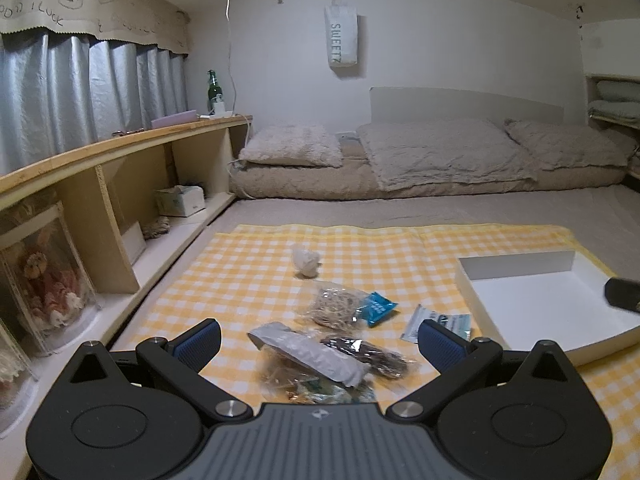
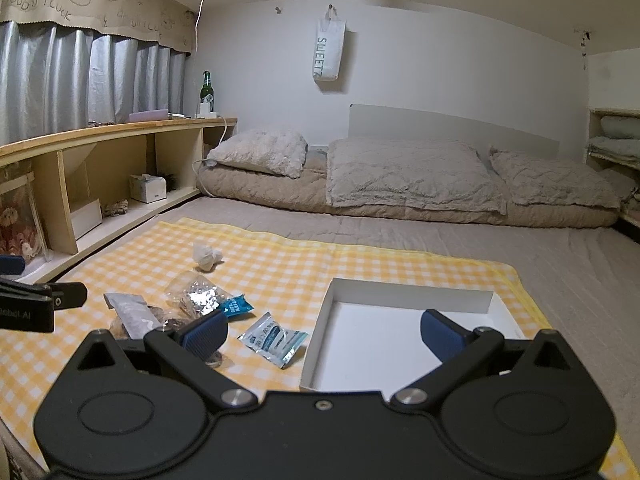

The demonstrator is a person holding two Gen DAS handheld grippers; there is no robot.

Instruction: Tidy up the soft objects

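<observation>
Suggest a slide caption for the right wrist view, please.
Open right gripper hovers between scattered packets and an empty white box.

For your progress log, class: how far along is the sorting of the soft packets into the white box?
Nothing looks done: the white box holds nothing. Nothing is in hand: left tongs and right tongs are open. Left: the silver pouch, clear bag, blue sachet, white-blue sachet and crumpled white wad.

The white fabric tote bag (image 2: 329,50) hanging on the back wall reads "SWEET" in grey capitals running down its length; a last letter is unclear. The beige scalloped curtain valance (image 2: 96,4) bears hand-drawn "GOOD LUCK" beside cartoon faces. Print on the small blue-and-white sachet (image 2: 273,338) is too small to read
</observation>
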